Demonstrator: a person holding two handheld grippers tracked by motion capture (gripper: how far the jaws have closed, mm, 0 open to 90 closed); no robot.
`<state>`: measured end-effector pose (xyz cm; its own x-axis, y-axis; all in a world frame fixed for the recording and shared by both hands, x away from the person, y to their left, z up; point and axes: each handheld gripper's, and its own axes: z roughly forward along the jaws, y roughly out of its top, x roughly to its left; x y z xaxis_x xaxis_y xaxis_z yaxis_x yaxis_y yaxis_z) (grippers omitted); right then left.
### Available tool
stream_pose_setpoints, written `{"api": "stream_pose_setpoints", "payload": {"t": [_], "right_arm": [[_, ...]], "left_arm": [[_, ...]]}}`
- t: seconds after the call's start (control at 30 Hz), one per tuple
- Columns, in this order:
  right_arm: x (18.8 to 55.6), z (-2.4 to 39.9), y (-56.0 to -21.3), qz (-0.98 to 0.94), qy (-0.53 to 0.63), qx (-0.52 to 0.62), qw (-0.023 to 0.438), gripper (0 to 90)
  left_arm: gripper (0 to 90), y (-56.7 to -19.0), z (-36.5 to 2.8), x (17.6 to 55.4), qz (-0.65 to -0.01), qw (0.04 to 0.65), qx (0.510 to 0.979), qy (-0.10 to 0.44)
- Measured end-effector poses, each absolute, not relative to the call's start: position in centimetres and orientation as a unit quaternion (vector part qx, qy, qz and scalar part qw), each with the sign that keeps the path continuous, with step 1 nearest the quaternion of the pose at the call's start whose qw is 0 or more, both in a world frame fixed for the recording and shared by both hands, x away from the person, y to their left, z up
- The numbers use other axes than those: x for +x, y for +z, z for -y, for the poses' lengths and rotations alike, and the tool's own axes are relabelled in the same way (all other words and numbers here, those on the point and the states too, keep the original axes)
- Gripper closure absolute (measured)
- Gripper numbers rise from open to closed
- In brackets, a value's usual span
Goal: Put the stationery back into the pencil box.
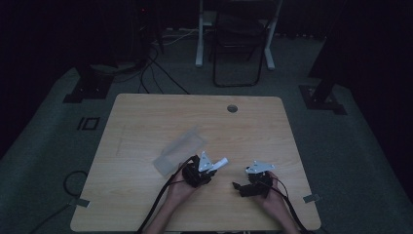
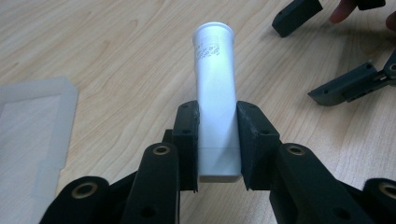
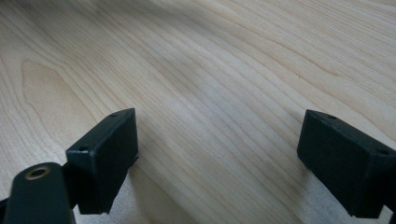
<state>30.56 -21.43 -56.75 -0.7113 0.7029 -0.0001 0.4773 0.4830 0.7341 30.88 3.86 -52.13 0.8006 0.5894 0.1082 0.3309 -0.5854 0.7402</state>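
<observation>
A white tube (image 2: pixel 215 88) is clamped by its closed end in the left gripper (image 2: pixel 217 140), near the table's near edge, its open mouth presented rightward to the right gripper (image 3: pixel 217 154), whose jaws are spread wide, empty.

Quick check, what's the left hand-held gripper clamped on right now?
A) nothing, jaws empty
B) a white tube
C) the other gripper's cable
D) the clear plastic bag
B: in the left gripper view the left hand-held gripper has both jaws pressed against the sides of the white tube, while the clear plastic bag lies flat on the table off to one side.
</observation>
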Motion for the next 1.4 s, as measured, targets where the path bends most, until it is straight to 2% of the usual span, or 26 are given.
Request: {"api": "stream_pose_setpoints", "payload": {"t": [1.4], "right_arm": [[30.6, 21.4, -56.7, -0.848, 0.37, 0.347, 0.153, 12.3]], "left_arm": [[71.3, -49.6, -5.8, 31.1, -0.272, 0.387, 0.856, 0.207]]}}
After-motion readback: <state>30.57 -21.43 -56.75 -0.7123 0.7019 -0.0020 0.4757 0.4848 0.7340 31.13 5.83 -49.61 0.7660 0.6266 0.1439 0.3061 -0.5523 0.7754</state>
